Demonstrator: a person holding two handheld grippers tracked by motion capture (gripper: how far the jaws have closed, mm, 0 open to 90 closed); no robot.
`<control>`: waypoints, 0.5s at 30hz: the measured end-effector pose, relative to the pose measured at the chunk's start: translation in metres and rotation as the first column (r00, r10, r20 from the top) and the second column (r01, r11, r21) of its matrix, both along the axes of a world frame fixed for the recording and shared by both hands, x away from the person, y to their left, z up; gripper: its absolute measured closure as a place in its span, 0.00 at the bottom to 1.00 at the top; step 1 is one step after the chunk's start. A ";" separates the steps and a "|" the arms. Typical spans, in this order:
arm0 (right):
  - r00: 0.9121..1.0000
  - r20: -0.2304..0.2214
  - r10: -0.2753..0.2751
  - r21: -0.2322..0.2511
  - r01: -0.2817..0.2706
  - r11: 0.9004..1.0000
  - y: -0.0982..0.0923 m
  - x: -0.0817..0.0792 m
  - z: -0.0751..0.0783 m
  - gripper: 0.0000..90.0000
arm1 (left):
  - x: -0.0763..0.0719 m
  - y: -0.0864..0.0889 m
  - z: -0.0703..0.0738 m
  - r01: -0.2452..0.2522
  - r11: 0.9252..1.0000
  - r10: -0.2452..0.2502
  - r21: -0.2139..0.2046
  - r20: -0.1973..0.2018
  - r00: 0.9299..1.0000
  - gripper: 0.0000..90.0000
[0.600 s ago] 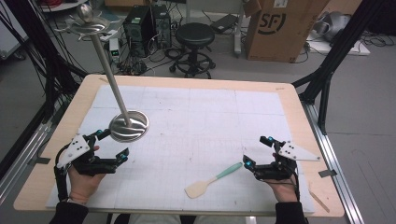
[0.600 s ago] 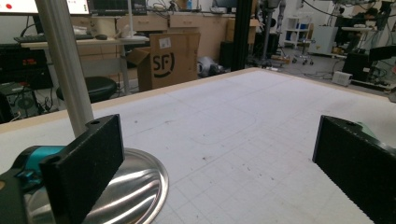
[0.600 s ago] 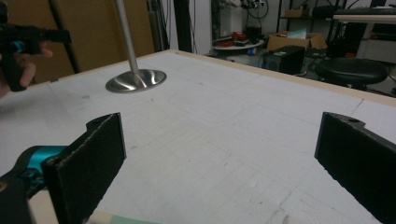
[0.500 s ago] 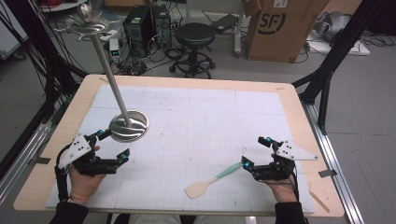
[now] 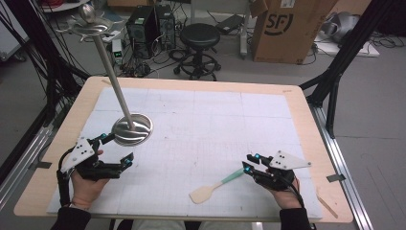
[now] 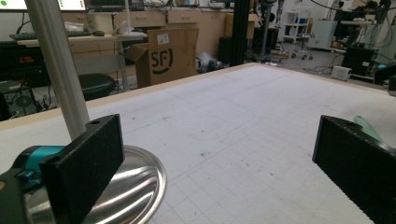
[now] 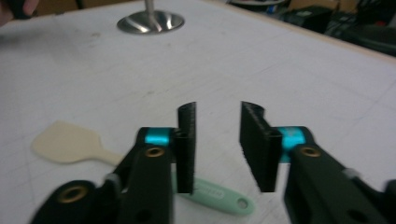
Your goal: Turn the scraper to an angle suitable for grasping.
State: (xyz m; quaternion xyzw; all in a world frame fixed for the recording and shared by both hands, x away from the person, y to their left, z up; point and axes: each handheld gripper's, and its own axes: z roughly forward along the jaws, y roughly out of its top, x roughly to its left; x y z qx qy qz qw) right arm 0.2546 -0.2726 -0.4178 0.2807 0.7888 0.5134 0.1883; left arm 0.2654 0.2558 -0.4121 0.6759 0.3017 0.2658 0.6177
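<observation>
Mint-green handle, cream flat blade: small silicone spatula [image 5: 216,185], flat on white gridded mat [image 5: 201,124], front right area, handle end just under right gripper [image 5: 248,163], blade pointing toward near edge.

Right gripper: jaws narrowed but parted, gap visible between pads in right gripper view, nothing clamped; green handle [image 7: 219,195] lying below and slightly behind left pad, not yet between.

Left gripper [image 5: 115,147]: jaws spread wide, nothing held, one pad just beside round base of polished steel stand with tall slanting pole [image 5: 132,128].

Step in hand, by judgement: approach to spatula handle, pick-up not yet made. Next move: lower and shift so handle sits between pads, then close.

Room: wide bare mat in centre and at far side; pale wooden table rim [image 5: 330,191] near right hand; steel stand well apart from spatula, little risk of contact.
</observation>
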 end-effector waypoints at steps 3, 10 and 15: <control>0.999 -0.030 0.010 -0.049 -0.011 0.999 0.004 0.001 -0.004 0.99 | 0.000 0.000 0.000 -0.001 1.000 0.001 0.002 -0.006 1.000 0.03; 0.986 -0.166 0.006 -0.102 -0.023 0.995 0.006 0.005 -0.014 1.00 | 0.002 0.000 -0.001 -0.005 1.000 0.005 0.009 -0.017 1.000 0.03; 0.966 -0.260 -0.007 -0.122 -0.025 0.992 0.005 0.009 -0.020 0.99 | 0.003 -0.001 -0.002 -0.027 1.000 0.027 0.016 -0.024 0.999 0.04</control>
